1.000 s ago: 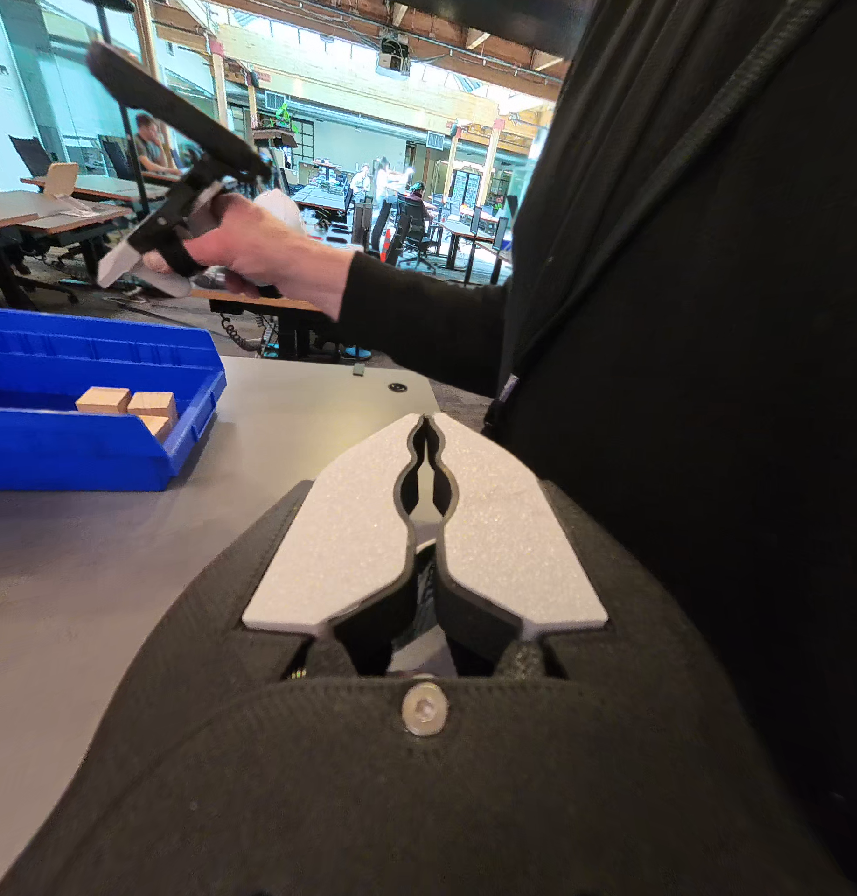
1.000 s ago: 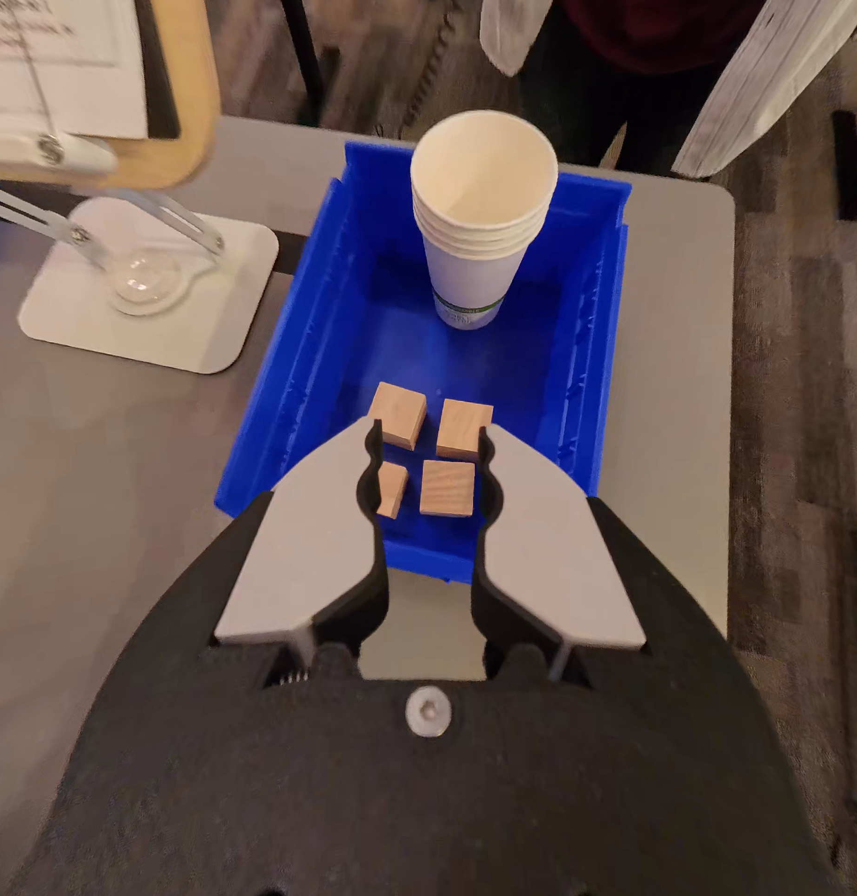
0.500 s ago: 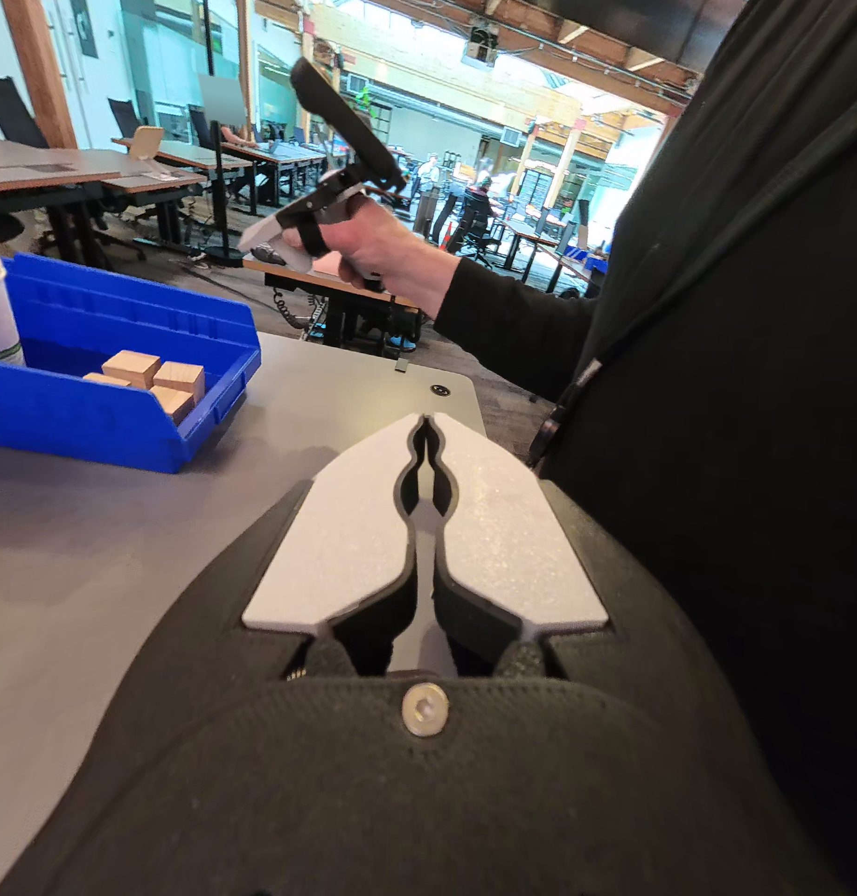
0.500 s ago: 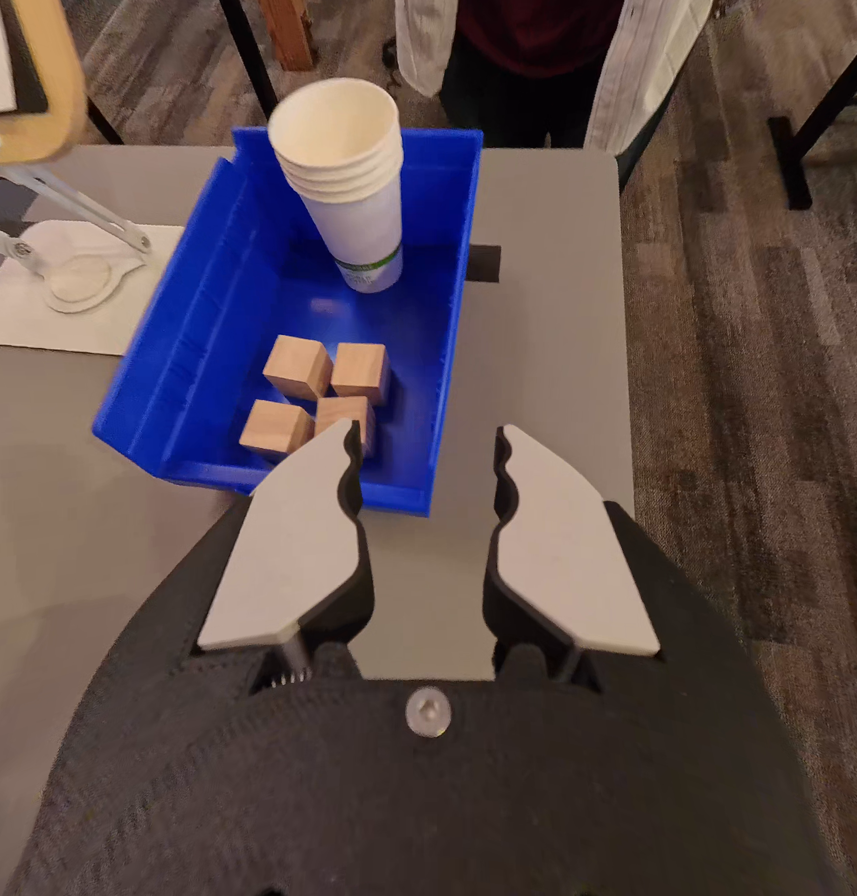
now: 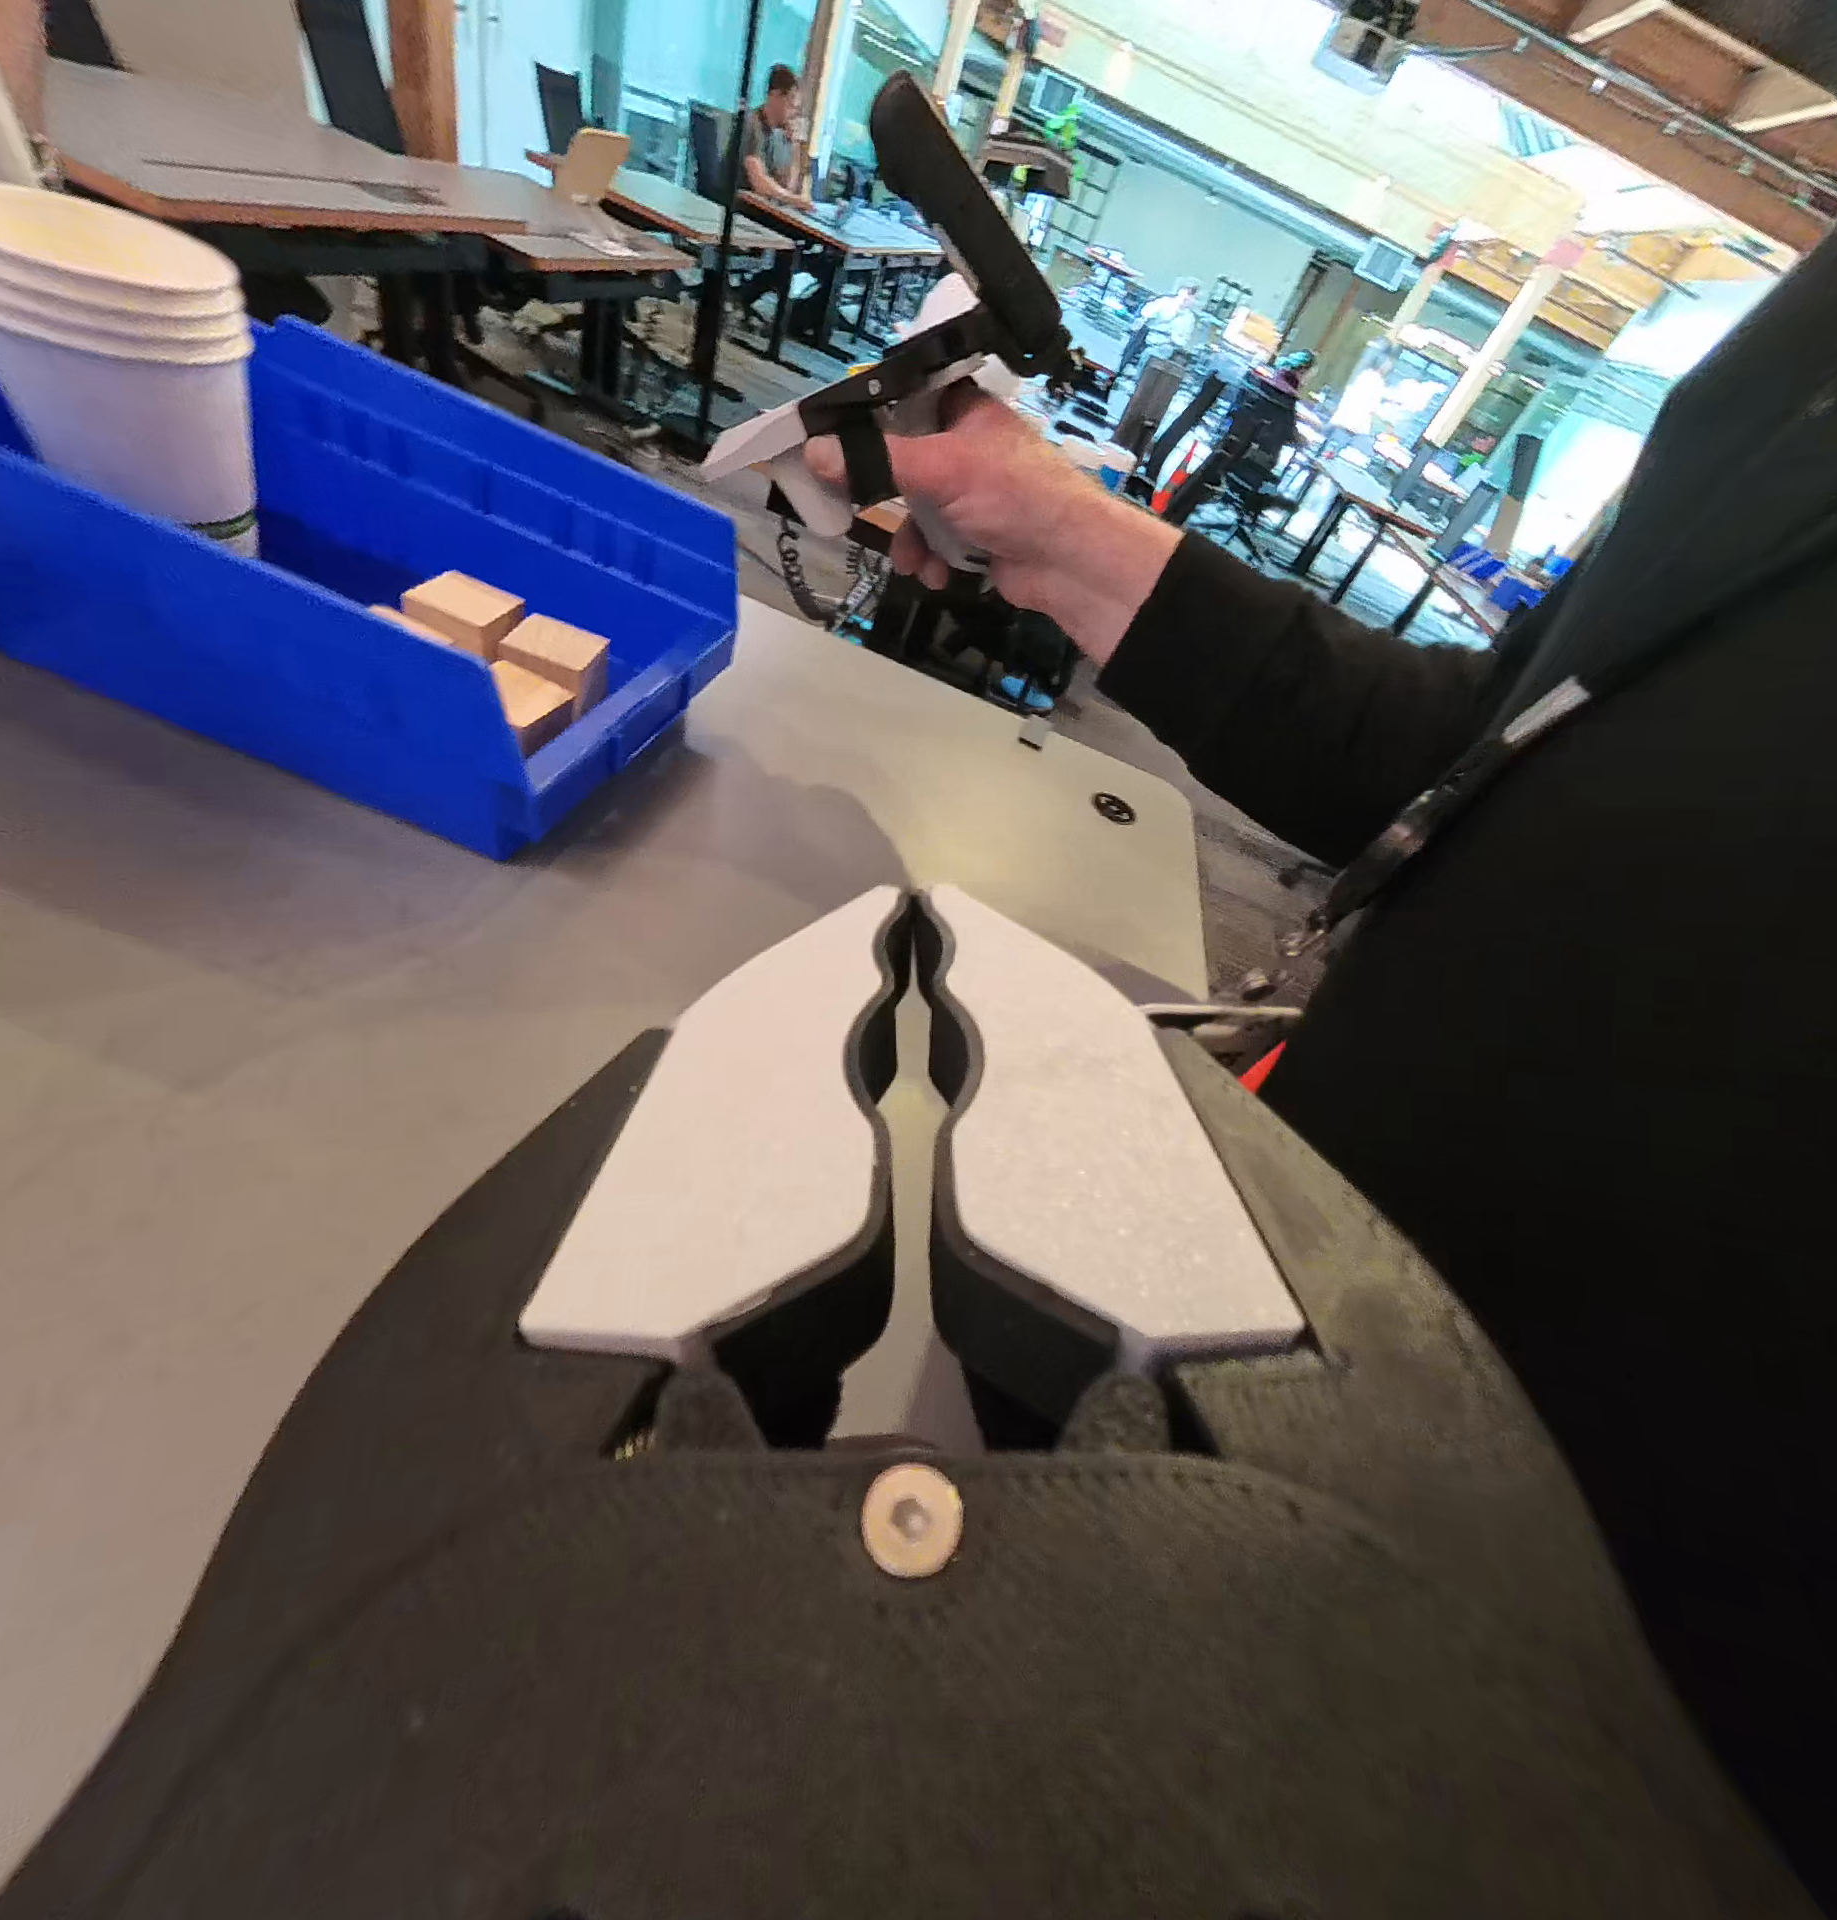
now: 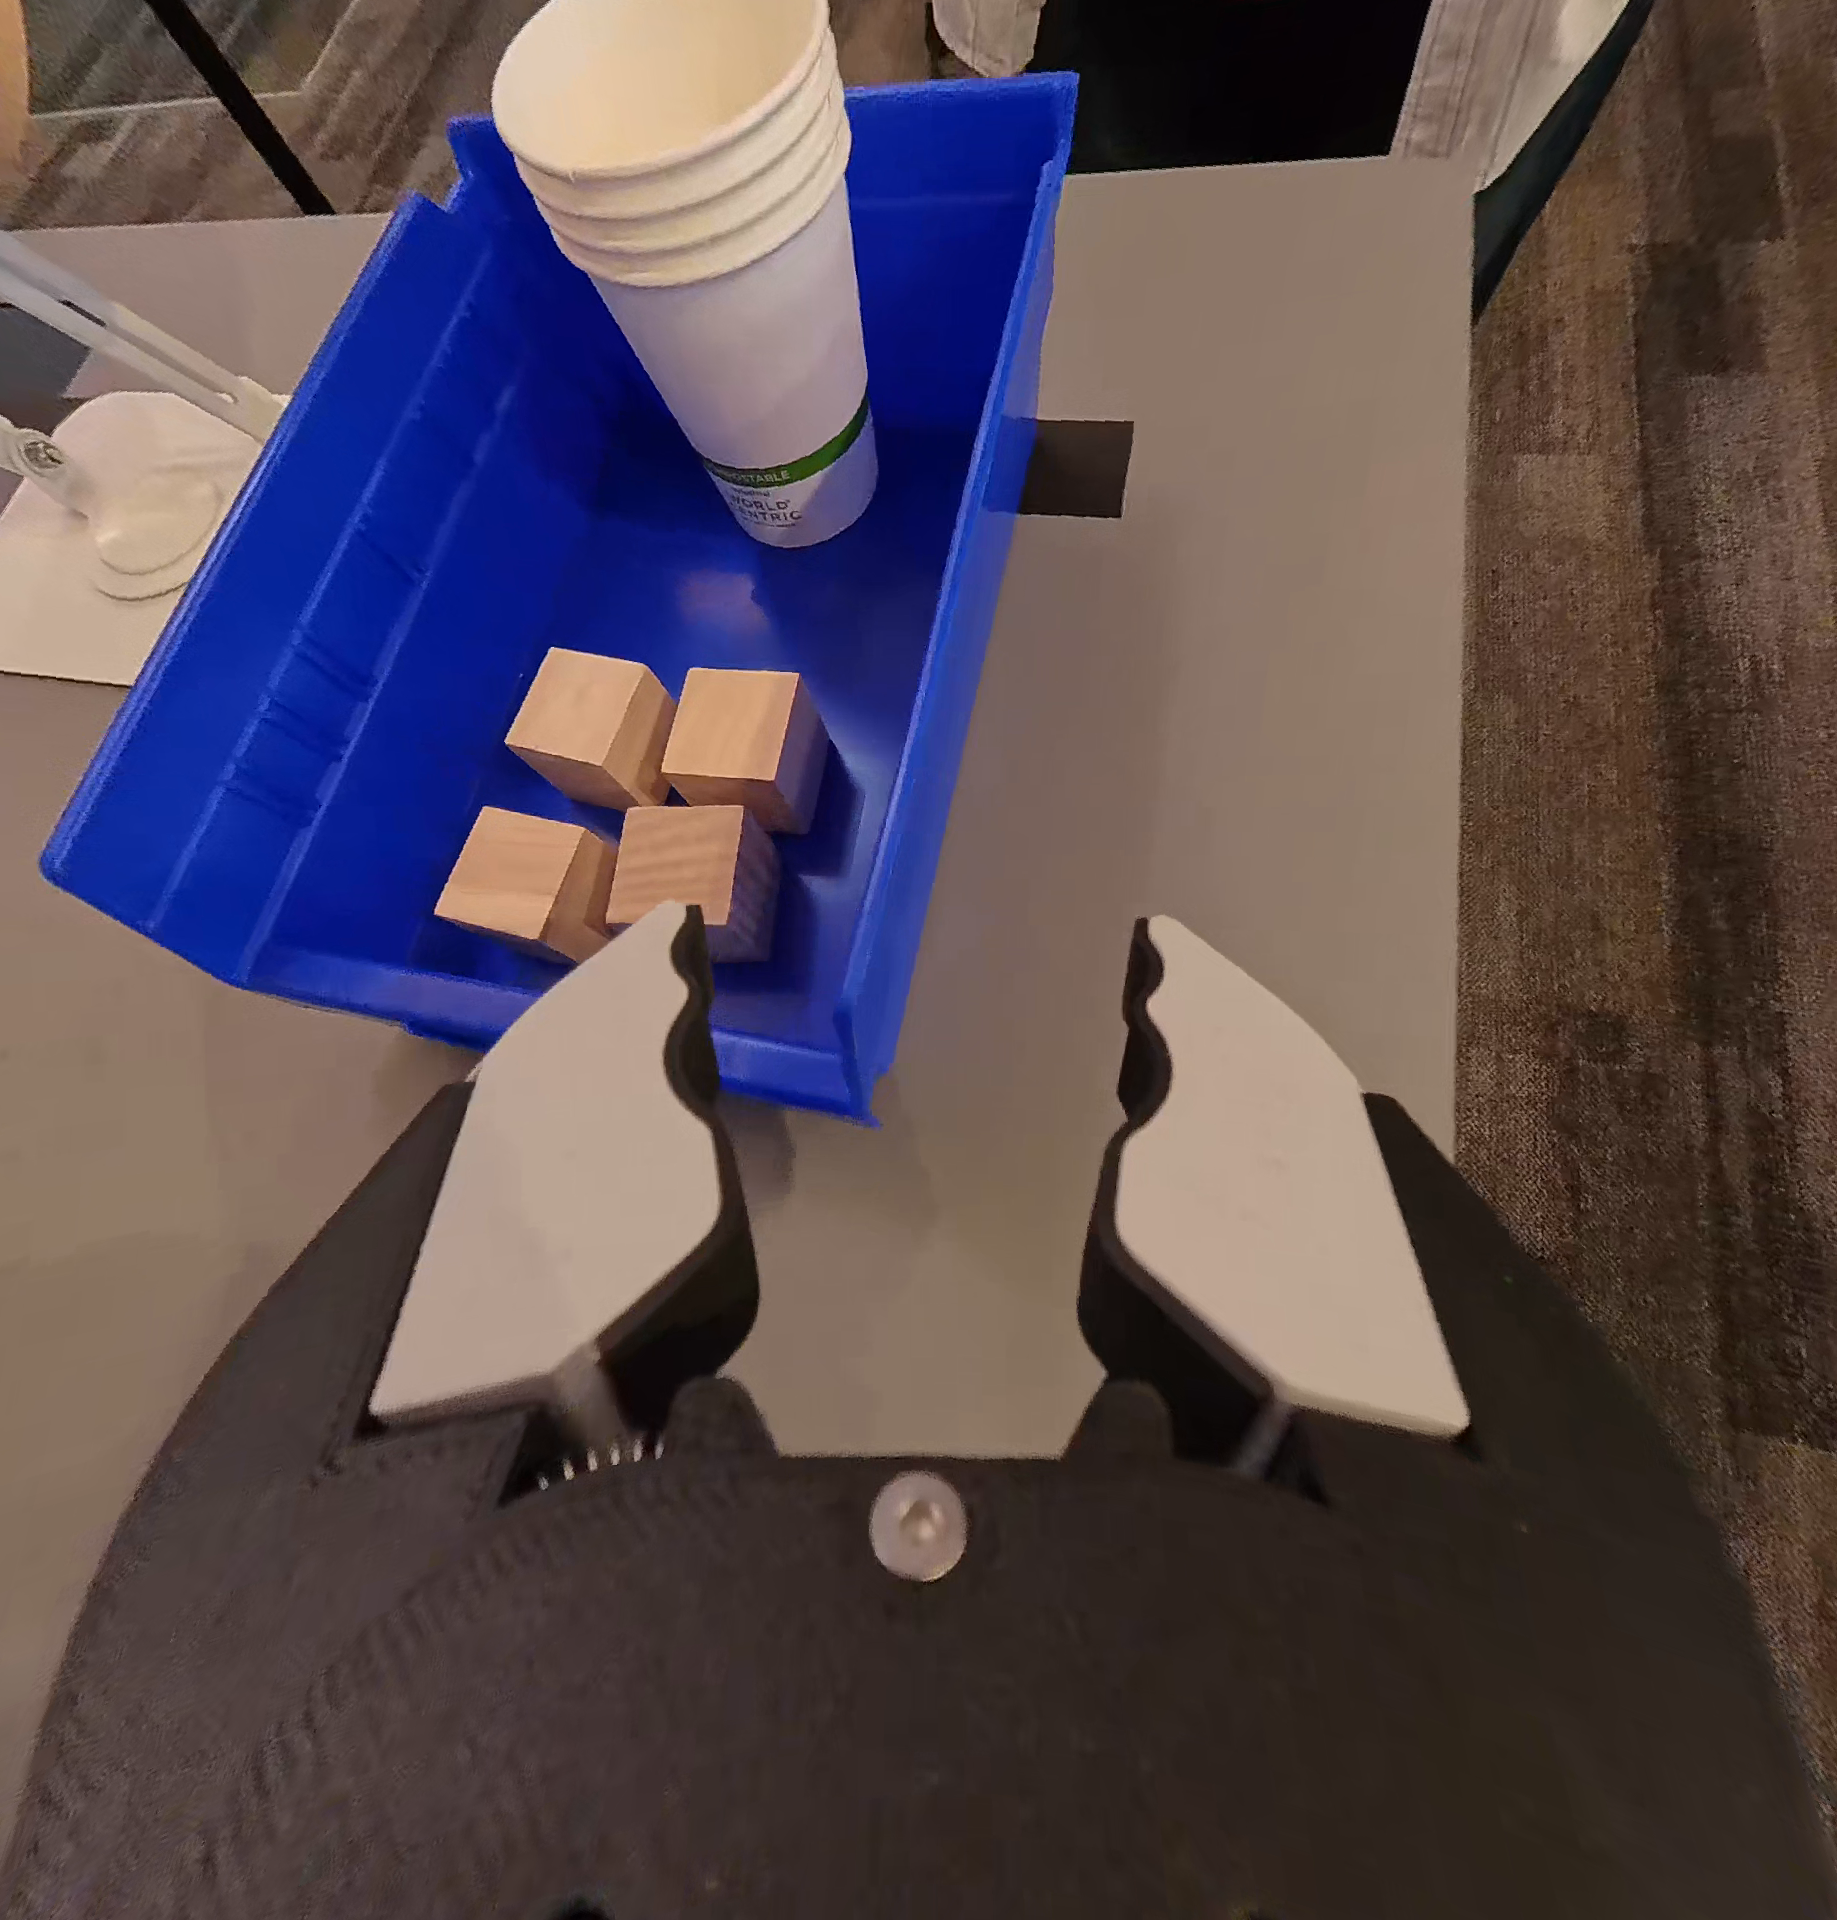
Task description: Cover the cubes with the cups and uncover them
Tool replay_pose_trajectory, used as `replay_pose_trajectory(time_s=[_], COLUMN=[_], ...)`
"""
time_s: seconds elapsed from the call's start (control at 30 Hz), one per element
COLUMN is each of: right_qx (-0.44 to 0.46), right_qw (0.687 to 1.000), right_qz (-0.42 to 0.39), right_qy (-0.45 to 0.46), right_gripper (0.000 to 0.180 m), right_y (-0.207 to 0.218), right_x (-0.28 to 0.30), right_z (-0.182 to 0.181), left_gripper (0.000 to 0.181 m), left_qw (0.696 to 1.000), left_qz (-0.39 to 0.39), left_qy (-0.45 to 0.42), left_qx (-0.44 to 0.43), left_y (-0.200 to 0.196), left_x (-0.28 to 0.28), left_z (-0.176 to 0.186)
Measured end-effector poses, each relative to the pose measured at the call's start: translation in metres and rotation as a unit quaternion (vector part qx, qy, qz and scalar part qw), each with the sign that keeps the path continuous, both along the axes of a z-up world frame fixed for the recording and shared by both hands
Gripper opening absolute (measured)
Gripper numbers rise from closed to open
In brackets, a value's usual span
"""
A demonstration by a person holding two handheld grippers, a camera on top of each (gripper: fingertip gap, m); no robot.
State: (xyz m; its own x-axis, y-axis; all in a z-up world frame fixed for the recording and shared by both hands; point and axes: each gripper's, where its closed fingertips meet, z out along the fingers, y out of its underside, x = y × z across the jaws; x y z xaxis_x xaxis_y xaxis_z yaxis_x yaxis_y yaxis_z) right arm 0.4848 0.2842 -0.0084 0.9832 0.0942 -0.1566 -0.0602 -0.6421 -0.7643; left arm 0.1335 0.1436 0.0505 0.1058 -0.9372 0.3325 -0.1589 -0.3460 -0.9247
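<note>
Several wooden cubes (image 6: 633, 805) lie close together in a blue bin (image 6: 270, 665) on the grey table. A stack of white paper cups (image 6: 727, 312) stands upright at the bin's far end. My right gripper (image 6: 914, 925) is open and empty, held above the bin's near right corner. My left gripper (image 5: 914, 904) is shut and empty, low over the table, well to the right of the bin (image 5: 270, 675). The cubes (image 5: 509, 644) and the cup stack (image 5: 114, 353) also show in the left wrist view, with the right gripper (image 5: 748, 468) held in a hand above the table edge.
A white stand base (image 6: 114, 520) with a metal arm sits left of the bin. A black tape strip (image 6: 1080, 468) lies on the table (image 6: 1257, 623) right of the bin. The table's right edge meets carpet. A person in black (image 5: 1620, 935) stands close at the left gripper's right.
My right gripper has opened wider and shifted right, off the cubes toward the bin's corner. My left gripper has swung left, bringing the bin and cups more into its view.
</note>
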Motion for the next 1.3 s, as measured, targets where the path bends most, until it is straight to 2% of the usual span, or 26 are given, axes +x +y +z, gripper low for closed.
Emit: replay_pose_trajectory(time_s=[0.1,0.23,0.37,0.57,0.73,0.9,1.0,1.13,1.3], right_qx=[-0.014,-0.044,-0.081,-0.124,-0.132,-0.140,-0.141,-0.141,-0.142], right_qw=[1.000,0.999,0.996,0.990,0.990,0.988,0.987,0.987,0.987], right_qz=[0.000,0.003,0.001,0.006,0.010,0.002,-0.002,-0.004,-0.004], right_qy=[-0.016,-0.019,-0.034,-0.070,-0.055,-0.073,-0.073,-0.073,-0.072], right_gripper=[0.084,0.083,0.075,0.045,0.014,0.007,0.006,0.006,0.006], right_y=[0.009,0.022,0.030,0.032,0.033,0.033,0.033,0.033,0.033], right_x=[-0.001,-0.007,-0.010,-0.014,-0.020,-0.017,-0.017,-0.017,-0.017], right_z=[-0.010,-0.023,-0.041,-0.063,-0.072,-0.072,-0.072,-0.072,-0.072], left_gripper=[0.000,0.000,0.000,0.000,0.000,0.006,0.013,0.044,0.083], left_qw=[1.000,0.999,0.999,0.996,0.991,0.976,0.948,0.866,0.790], left_qz=[0.022,0.032,0.045,0.082,0.132,0.212,0.310,0.478,0.571], left_qy=[-0.005,-0.002,-0.004,0.002,0.010,0.036,0.077,0.128,0.206], left_qx=[-0.013,-0.017,-0.022,-0.027,-0.027,-0.010,0.015,0.078,0.079], left_y=[0.008,0.013,0.015,0.026,0.043,0.070,0.100,0.154,0.220], left_x=[-0.010,-0.017,-0.026,-0.056,-0.091,-0.145,-0.204,-0.322,-0.438], left_z=[-0.002,-0.007,-0.012,-0.021,-0.029,-0.036,-0.041,-0.027,-0.039])
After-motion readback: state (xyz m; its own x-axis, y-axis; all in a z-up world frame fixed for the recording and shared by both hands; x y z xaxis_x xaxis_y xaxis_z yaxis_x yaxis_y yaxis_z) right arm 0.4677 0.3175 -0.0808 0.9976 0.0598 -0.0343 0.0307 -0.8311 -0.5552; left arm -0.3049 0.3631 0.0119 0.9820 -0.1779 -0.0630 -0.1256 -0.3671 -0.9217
